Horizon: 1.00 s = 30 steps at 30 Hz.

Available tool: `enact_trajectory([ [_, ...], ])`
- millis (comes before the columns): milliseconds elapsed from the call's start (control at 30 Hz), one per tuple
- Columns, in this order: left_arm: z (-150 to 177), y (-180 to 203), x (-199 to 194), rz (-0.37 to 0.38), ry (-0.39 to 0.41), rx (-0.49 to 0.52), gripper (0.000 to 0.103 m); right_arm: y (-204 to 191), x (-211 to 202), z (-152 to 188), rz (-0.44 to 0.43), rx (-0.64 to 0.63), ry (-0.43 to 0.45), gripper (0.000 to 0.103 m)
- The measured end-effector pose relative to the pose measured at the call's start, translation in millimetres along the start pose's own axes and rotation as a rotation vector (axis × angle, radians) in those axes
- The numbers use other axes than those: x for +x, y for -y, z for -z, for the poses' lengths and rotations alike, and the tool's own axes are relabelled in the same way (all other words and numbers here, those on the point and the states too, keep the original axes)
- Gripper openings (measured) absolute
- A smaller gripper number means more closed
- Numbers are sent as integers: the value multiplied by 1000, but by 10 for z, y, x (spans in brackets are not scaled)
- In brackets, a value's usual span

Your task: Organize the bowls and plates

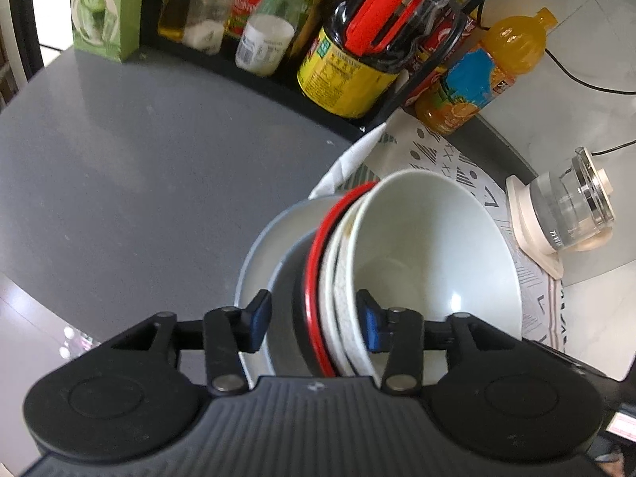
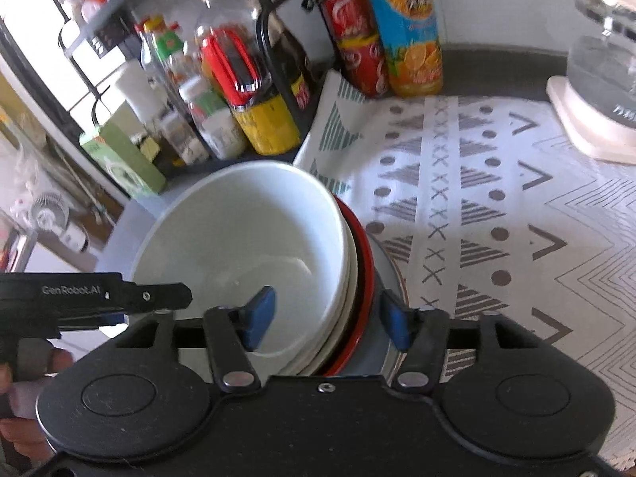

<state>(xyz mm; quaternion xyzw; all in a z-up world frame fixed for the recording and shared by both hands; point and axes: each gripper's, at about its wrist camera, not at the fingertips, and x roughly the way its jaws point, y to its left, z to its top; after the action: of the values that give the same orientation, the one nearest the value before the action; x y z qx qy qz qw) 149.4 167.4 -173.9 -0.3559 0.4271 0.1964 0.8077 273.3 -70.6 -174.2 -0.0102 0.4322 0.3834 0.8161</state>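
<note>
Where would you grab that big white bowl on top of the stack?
By its thin rim, from above: one finger inside the large white bowl, one outside. It nests in the red-rimmed bowl, leaving only its lip exposed.

We see a plain white ceramic bowl (image 2: 238, 234) nested in a red-rimmed bowl (image 1: 314, 246), then a pale grey-blue plate (image 1: 254, 262). White woven mat (image 2: 497, 206) has grey triangles, crosses, dots, zigzags. Flat grey tabletop (image 1: 139, 151). Orange juice bottle (image 1: 489, 67) carries a blue label. Black hand-held gripper (image 2: 326, 316), blue pads.
</note>
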Motion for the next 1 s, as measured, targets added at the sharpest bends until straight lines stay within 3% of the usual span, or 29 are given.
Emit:
enact_trajectory([
  [133,-33,-10,-79,-6,9,28,59,-35,-162,57,38,30,60,84],
  [267,-46,35,-195,-30,45,80,73,-45,-331,146,86,64,111,94],
  [400,-39,62,-313,1,62,130,80,-53,-561,261,132,93,177,103],
  [733,39,169,-590,82,110,307,92,-94,-995,607,245,197,284,103],
  [867,104,177,-692,109,109,356,102,-125,-1153,766,284,215,309,103],
  [1000,180,210,-781,144,110,394,103,-135,-1287,914,306,237,322,103],
])
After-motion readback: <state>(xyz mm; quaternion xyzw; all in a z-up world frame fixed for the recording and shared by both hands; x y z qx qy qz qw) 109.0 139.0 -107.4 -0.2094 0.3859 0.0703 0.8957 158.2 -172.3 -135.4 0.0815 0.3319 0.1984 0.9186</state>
